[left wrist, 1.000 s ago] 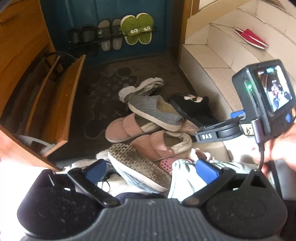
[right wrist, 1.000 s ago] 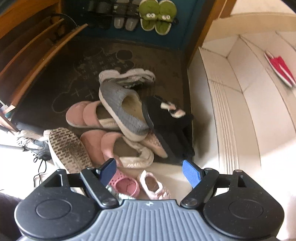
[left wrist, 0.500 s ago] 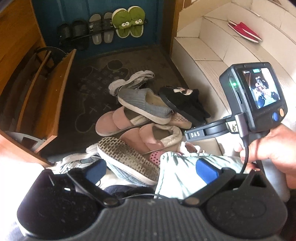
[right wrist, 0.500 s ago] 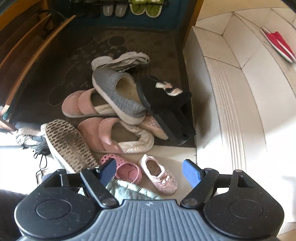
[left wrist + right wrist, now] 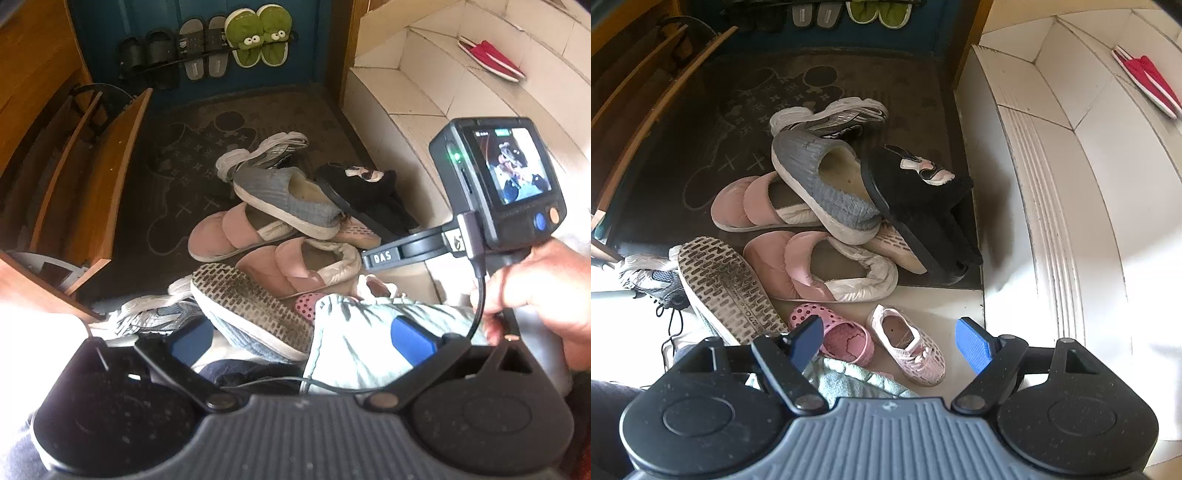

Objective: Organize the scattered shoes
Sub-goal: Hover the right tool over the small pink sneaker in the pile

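Note:
A heap of shoes lies on a dark doormat point(image 5: 701, 122). A grey slipper point(image 5: 820, 184) rests on two pink padded slippers point(image 5: 812, 266), beside black slippers point(image 5: 916, 195) and a silver sneaker point(image 5: 834, 118). Another grey slipper point(image 5: 727, 288) lies sole up. A small pink clog point(image 5: 842, 336) and a small pink mesh shoe point(image 5: 912, 350) sit on the pale floor under my right gripper point(image 5: 892, 343), which is open and holds nothing. My left gripper point(image 5: 303, 339) is open above a knee in pale cloth point(image 5: 362, 343). A hand point(image 5: 535, 291) holds the right gripper's handle in the left wrist view.
An open wooden shoe cabinet point(image 5: 92, 177) stands at the left. Green frog slippers point(image 5: 262, 33) and dark sandals hang on a rack on the blue wall. White tiled steps point(image 5: 1071, 147) rise at the right, with red shoes point(image 5: 1148, 81) on one. A second silver sneaker point(image 5: 650, 277) lies at the left.
Both grippers have drawn back and up from the heap, so more floor and the small pink shoes show. The shoes have not moved. Both stay open.

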Demonstrator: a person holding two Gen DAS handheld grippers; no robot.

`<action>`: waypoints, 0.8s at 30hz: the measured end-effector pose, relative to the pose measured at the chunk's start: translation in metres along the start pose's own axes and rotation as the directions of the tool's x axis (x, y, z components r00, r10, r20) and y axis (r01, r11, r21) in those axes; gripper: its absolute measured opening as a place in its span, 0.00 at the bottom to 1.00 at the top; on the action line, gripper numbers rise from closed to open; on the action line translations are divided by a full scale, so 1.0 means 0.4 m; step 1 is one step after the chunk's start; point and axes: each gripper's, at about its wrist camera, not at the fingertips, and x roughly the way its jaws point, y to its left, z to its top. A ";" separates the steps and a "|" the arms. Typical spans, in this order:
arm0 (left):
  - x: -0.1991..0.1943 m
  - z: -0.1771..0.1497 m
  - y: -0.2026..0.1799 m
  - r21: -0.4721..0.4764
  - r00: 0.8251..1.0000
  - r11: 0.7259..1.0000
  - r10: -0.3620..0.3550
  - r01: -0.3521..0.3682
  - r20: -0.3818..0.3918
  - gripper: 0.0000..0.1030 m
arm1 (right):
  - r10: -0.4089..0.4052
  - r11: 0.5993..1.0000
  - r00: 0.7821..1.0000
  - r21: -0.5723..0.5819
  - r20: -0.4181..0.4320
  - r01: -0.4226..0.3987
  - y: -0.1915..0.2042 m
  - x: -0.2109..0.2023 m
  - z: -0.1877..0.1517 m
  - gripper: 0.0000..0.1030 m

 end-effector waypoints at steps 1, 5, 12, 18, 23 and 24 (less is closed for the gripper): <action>-0.001 -0.001 0.001 -0.007 1.000 1.000 0.001 -0.001 0.001 1.00 | 0.001 1.000 1.000 -0.002 0.001 -0.001 0.001 -0.001 -0.001 0.76; -0.004 -0.007 0.010 -0.045 1.000 0.999 0.010 -0.010 0.006 1.00 | 0.003 1.000 1.000 -0.015 0.008 -0.003 0.009 -0.005 -0.005 0.76; -0.011 -0.013 0.019 -0.097 0.998 0.994 0.057 -0.056 0.009 1.00 | 0.000 1.000 1.000 -0.022 0.020 0.000 0.021 -0.015 -0.011 0.76; -0.011 -0.018 0.009 -0.091 0.999 0.995 0.048 -0.047 0.001 1.00 | 0.000 1.000 1.000 -0.014 0.013 0.000 0.017 -0.010 -0.011 0.76; -0.006 -0.018 -0.005 -0.079 0.999 0.996 0.047 -0.047 -0.004 1.00 | -0.006 1.000 1.000 -0.006 0.018 0.006 0.013 -0.006 -0.008 0.76; -0.005 -0.017 -0.007 -0.076 0.999 0.996 0.047 -0.048 -0.004 1.00 | -0.008 1.000 1.000 -0.005 0.021 0.008 0.012 -0.006 -0.008 0.76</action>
